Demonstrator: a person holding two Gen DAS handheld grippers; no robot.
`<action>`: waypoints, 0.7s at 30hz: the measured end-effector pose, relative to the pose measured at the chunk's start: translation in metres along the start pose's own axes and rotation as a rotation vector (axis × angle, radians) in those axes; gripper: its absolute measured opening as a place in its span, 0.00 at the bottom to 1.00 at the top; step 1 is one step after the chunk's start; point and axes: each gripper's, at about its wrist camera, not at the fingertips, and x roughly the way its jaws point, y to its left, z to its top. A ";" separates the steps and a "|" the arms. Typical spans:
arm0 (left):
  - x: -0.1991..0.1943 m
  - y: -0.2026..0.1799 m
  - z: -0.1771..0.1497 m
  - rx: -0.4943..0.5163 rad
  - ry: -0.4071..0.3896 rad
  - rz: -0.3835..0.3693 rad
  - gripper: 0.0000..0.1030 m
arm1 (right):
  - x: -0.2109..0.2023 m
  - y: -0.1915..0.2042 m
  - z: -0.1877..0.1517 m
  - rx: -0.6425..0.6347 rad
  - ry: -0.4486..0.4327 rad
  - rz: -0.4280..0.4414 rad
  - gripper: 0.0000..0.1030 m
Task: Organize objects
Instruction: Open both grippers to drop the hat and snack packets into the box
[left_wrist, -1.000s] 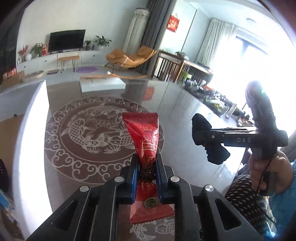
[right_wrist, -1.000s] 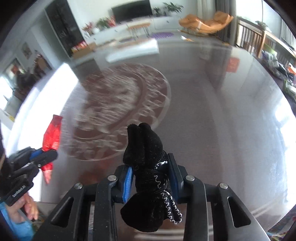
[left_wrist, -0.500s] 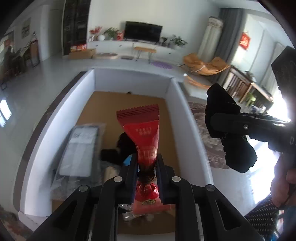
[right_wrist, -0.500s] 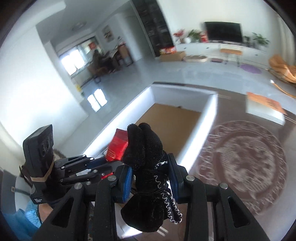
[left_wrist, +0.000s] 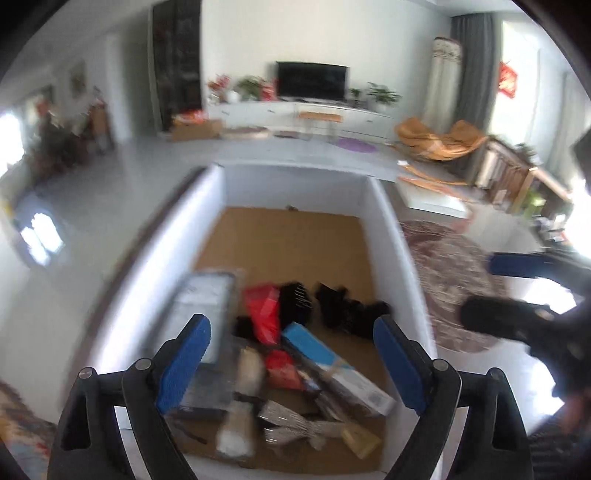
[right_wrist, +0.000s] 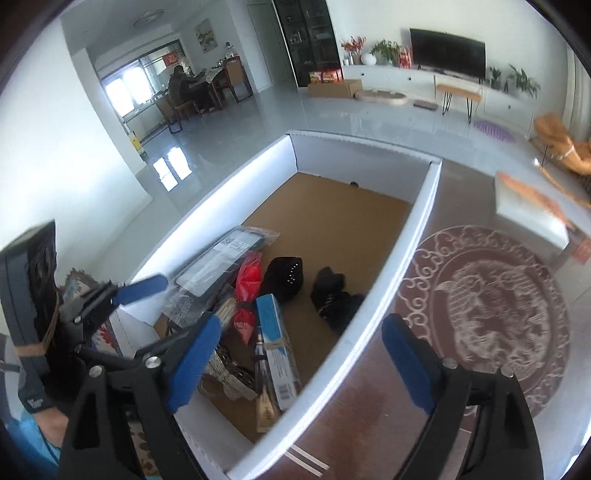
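While both tools hang over the near end of the white box (right_wrist: 413, 221), the left gripper (left_wrist: 291, 341) and the right gripper (right_wrist: 301, 345) have just been opening; their blue pads stand wide apart with nothing between them. Just below them, on the box's brown cardboard floor, lies a jumble: a blue-and-white carton (right_wrist: 275, 345), a red snack packet (right_wrist: 248, 275) leaning among the other things beside a clear plastic bag (right_wrist: 225, 254), and a black sock (right_wrist: 334, 295) lying a little apart, near the right wall. Farther in, the floor is bare. Right of the box spreads a dark glossy table (right_wrist: 491, 314) with a round dragon pattern, and beyond it a television (right_wrist: 447, 53) on a white cabinet.
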 end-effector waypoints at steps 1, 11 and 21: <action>-0.006 -0.004 0.001 0.003 -0.005 0.074 0.91 | -0.004 -0.002 0.002 -0.008 -0.001 -0.009 0.89; -0.041 0.000 -0.002 -0.168 0.010 0.150 0.94 | -0.015 -0.020 -0.023 0.088 0.027 -0.060 0.94; -0.049 0.000 -0.007 -0.180 0.073 0.197 0.94 | -0.031 -0.027 -0.031 0.145 0.039 -0.132 0.94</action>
